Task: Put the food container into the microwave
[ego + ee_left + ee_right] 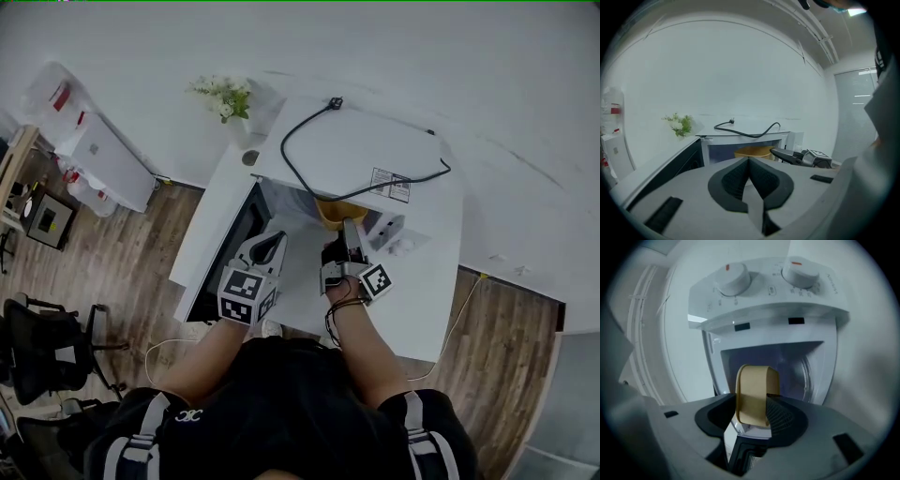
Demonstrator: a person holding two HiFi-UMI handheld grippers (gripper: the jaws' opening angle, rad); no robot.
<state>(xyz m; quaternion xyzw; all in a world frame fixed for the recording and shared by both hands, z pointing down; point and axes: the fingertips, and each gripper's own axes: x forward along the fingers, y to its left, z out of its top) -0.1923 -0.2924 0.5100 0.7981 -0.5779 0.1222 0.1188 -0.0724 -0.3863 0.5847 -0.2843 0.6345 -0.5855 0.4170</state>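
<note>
The right tongs [752,422] were clamped on the wall of the food container [752,394], a tan tub gripped by its rim, so that most of it hung ahead of the jaws and could go in first. Just beyond its far edge lay the open cavity [787,364] of the microwave [361,141]. In the head view the tub already sat at the mouth of the opening, but whether it rested on the floor inside could not be told. The knobs [732,277] stood above the jaws in the right gripper view, which suggests the tongs were rolled on their side to grip the rim. The left tongs [749,163] were pressed together with nothing between them. They hung beside the right pair, close to the dark open door [225,248], probably ready to close it once the tub was released. What remained, by this reading, was to push the tub deeper, let go and withdraw.
</note>
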